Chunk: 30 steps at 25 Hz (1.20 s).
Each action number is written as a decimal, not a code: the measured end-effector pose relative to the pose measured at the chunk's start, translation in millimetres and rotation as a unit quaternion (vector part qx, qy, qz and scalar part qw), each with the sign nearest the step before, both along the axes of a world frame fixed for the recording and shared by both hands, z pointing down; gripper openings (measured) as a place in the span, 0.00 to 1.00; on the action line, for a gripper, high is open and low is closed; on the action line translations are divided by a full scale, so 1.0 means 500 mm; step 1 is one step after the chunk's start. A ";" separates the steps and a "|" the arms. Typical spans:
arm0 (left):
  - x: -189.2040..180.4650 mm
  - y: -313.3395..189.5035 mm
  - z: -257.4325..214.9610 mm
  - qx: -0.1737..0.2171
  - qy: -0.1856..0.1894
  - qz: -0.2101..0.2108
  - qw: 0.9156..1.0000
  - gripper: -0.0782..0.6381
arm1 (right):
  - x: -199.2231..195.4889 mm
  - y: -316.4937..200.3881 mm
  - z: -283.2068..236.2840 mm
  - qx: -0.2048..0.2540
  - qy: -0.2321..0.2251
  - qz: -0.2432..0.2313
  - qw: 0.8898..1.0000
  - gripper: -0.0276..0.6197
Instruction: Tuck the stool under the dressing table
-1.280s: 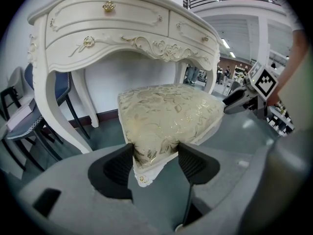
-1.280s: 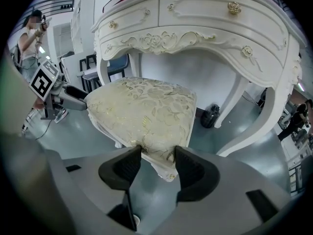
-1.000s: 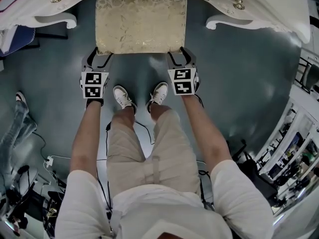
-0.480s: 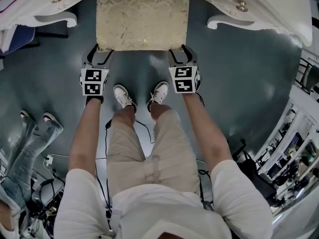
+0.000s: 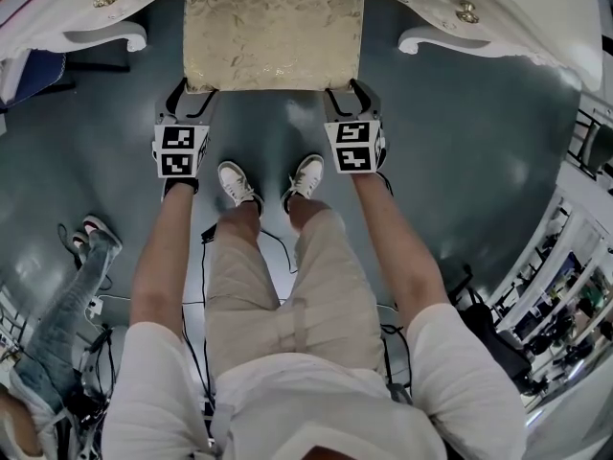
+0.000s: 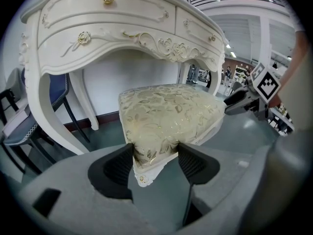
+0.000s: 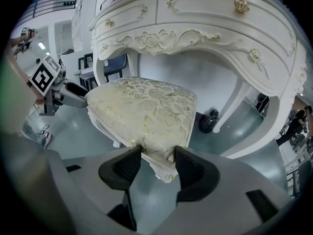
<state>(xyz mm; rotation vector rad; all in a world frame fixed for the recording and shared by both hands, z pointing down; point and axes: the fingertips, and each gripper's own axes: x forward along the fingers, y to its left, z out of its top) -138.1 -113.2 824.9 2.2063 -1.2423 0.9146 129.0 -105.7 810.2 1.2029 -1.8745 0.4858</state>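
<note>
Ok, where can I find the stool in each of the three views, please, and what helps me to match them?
Head view: the stool is at top centre, its far edge meeting the dressing table.
Left gripper view: the stool fills the centre, near corner between the jaws.
Right gripper view: the stool is at centre, slightly left, near corner between the jaws.
Shared landmark: the white dressing table, above the stool everywhere.

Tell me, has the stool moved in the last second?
Yes, slightly: the stool has slid further in under the dressing table, which stayed put in the head view.
</note>
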 end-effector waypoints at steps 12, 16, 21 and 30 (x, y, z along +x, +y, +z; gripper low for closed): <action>-0.001 -0.023 0.001 -0.002 -0.004 0.000 1.000 0.51 | -0.001 -0.022 0.001 0.004 0.000 0.001 1.000 0.39; 0.001 -0.037 0.001 0.001 -0.001 -0.002 1.000 0.51 | 0.002 -0.036 0.001 0.008 0.002 0.003 1.000 0.39; 0.003 -0.063 -0.002 0.007 0.001 -0.007 1.000 0.51 | 0.003 -0.061 0.000 0.012 0.003 0.005 1.000 0.38; 0.008 -0.095 -0.003 0.009 0.007 -0.014 1.000 0.51 | 0.008 -0.099 0.001 0.016 0.007 0.012 1.000 0.38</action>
